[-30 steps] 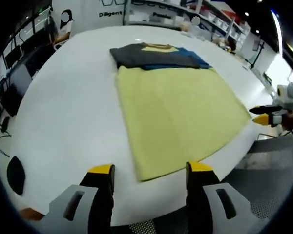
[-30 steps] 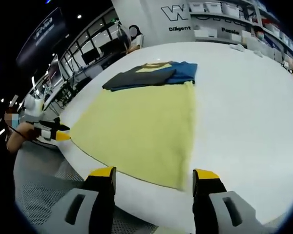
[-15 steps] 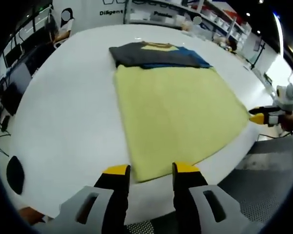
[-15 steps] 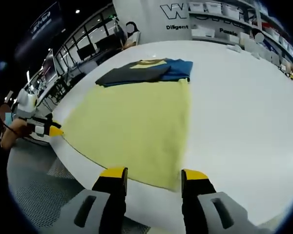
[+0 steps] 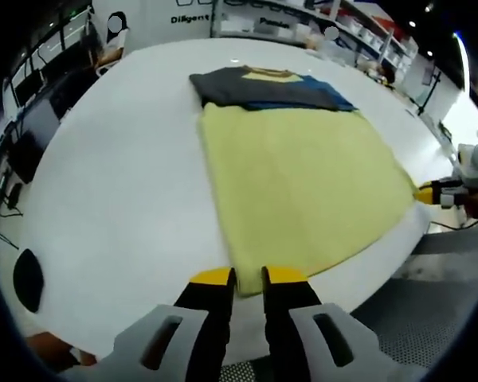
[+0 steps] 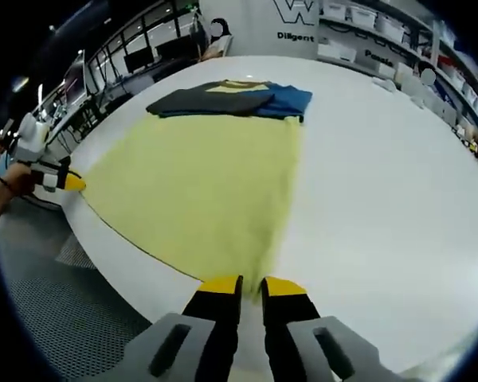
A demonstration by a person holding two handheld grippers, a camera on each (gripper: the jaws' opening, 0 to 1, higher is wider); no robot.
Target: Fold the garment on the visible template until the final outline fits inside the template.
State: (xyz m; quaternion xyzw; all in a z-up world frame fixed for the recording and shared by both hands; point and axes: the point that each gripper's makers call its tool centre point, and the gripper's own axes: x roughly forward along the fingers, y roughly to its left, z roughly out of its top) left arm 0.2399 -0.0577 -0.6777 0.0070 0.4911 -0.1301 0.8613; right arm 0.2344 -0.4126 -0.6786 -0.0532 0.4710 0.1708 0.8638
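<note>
Yellow fabric of the garment lay spread flat on the white table, its long axis running from the near table edge away toward a dark, folded pile of grey, blue and yellow cloth that touched its far end. No separate template outline could be made out on the table; whether that dark cloth serves as one could not be told.

The left gripper stood at one near corner of the garment, jaws drawn almost together with the yellow hem between the tips, apparently pinching that corner. The right gripper stood likewise at the other near corner, jaws nearly pressed together on the cloth edge. In the left gripper view the right gripper's yellow tips appeared at the far right, level with the garment's near edge, which agrees with this.

Judgement: each gripper was on its own corner, neither nearer than the other, and the bulk of the garment lay straight ahead of both. The coming move would call for carrying the near edge forward along the long axis toward the far end, both corners kept level so the fold lands square.
</note>
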